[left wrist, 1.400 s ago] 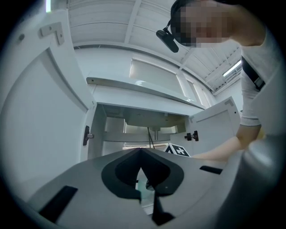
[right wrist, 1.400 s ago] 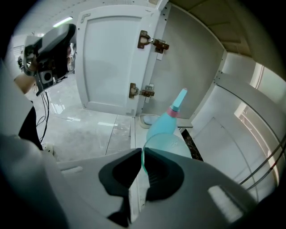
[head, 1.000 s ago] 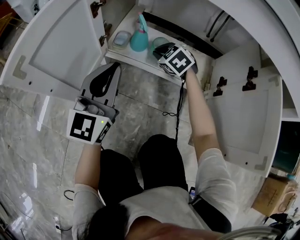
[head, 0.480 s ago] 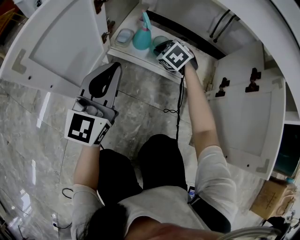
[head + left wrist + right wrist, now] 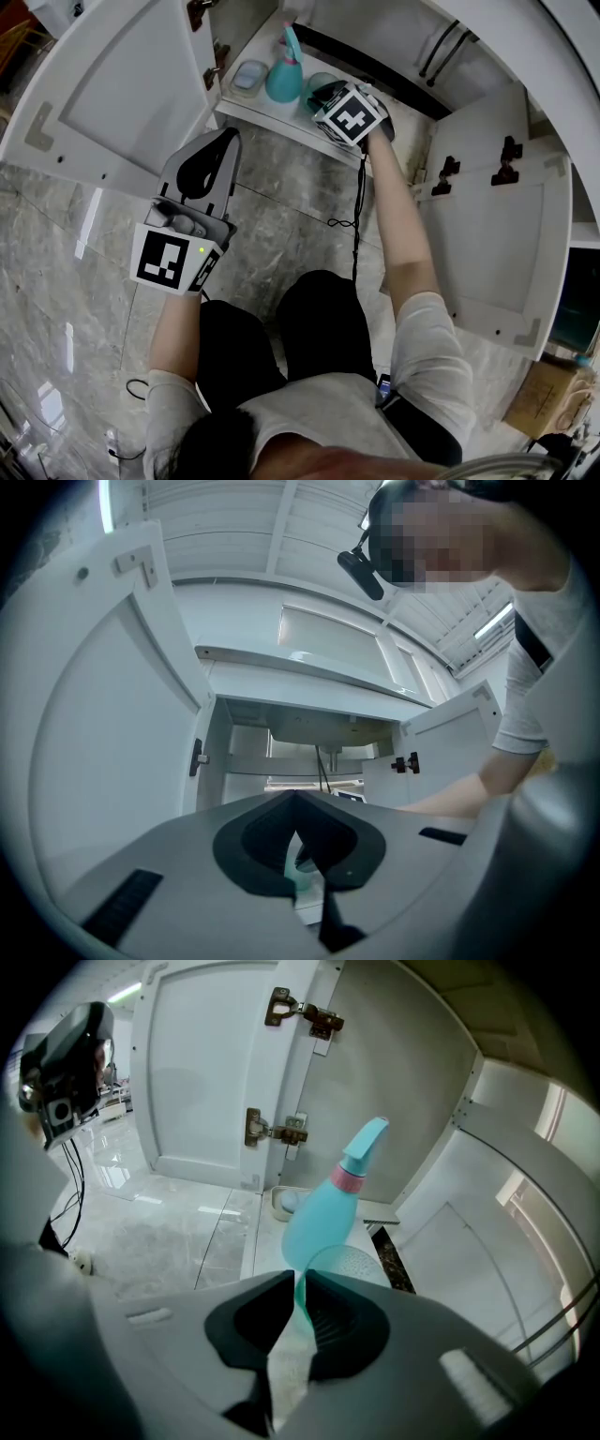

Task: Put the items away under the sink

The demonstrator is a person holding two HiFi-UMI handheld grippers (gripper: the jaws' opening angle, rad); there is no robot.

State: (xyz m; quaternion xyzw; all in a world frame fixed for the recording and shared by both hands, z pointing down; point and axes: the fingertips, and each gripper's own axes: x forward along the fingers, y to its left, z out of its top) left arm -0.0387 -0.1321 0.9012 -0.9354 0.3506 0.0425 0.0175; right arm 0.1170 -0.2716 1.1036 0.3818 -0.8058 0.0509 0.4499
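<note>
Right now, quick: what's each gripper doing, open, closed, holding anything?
Left gripper: closed, nothing between the jaws.
Right gripper: closed on the rim of the teal cup.

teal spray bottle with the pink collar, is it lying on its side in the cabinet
No, the teal spray bottle stands upright on the white cabinet floor.

A: What rests on the white cabinet shelf (image 5: 270, 119)?

B: Just ahead of the right gripper (image 5: 298, 1283), a translucent green plastic cup (image 5: 354, 1265), rim between its jaws; beyond that, a teal plastic spray bottle (image 5: 323, 1221); farthest, a pale oval dish (image 5: 284, 1203).
</note>
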